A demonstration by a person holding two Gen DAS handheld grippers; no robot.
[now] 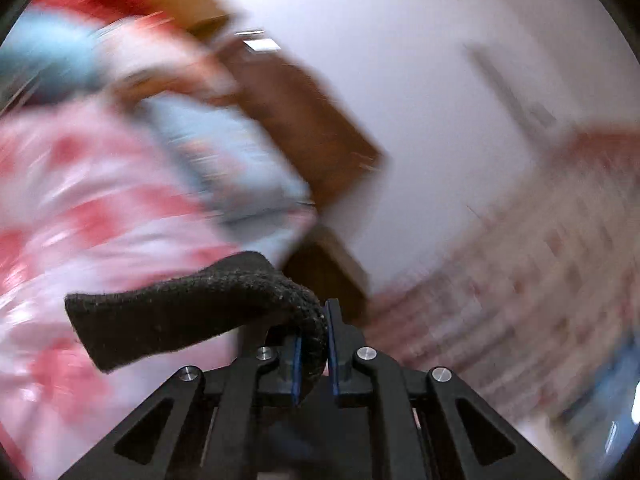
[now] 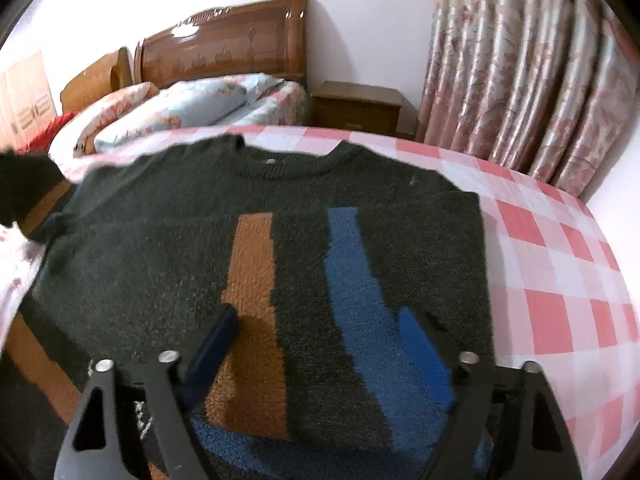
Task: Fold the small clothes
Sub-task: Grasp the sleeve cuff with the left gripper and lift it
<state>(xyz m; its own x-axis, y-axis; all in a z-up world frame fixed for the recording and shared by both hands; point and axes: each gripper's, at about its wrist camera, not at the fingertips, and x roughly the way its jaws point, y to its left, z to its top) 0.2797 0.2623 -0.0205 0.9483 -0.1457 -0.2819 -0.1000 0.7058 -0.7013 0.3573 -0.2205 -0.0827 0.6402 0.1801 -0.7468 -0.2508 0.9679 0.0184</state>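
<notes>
A small dark knit sweater [image 2: 160, 264] with an orange stripe [image 2: 250, 292] and a blue stripe [image 2: 352, 292] lies flat on a red-and-white checked sheet [image 2: 552, 280]. Its right side is folded in along a straight edge. My right gripper [image 2: 318, 320] is open and empty, hovering just above the sweater's lower middle. My left gripper [image 1: 312, 344] is shut on a dark knit sleeve [image 1: 180, 312], lifted in the air; that view is motion-blurred. The raised sleeve also shows at the far left of the right wrist view [image 2: 24, 188].
Pillows [image 2: 176, 112] and a wooden headboard [image 2: 224, 48] lie beyond the sweater. A wooden nightstand [image 2: 356, 108] and patterned curtains [image 2: 520, 88] stand at the right. The bed's edge curves down at the right.
</notes>
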